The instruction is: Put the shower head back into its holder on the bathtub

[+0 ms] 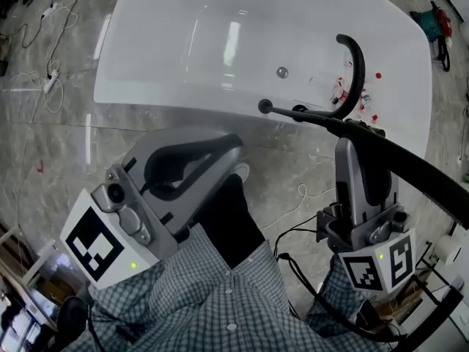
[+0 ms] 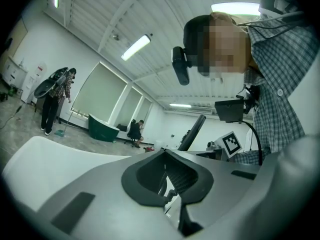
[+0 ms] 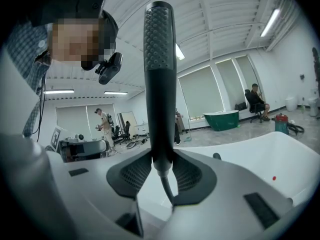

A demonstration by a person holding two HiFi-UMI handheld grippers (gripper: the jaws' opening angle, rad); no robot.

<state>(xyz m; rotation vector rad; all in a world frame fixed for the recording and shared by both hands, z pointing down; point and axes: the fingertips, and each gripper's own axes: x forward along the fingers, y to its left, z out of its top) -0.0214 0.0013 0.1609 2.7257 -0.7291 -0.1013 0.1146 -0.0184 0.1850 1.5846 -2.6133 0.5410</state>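
The black stick-shaped shower head (image 1: 410, 163) is clamped in my right gripper (image 1: 350, 134), which is shut on its handle just in front of the tub's near rim. In the right gripper view the shower head (image 3: 160, 84) stands upright between the pads (image 3: 131, 176), and its hose (image 3: 167, 189) runs down out of the jaws. A curved black spout (image 1: 357, 64) and a small black fitting (image 1: 299, 111) sit on the white bathtub (image 1: 183, 101) near the right gripper. My left gripper (image 1: 233, 145) hangs lower left over the floor, shut on nothing (image 2: 167, 184).
Small red and white items (image 1: 366, 97) lie in the tub by the spout. A round metal fitting (image 1: 282, 72) shows on the tub's inner wall. Cables (image 1: 51, 79) trail over the marble floor at left, with a white cord (image 1: 308, 196) near my feet. The left gripper view faces the room.
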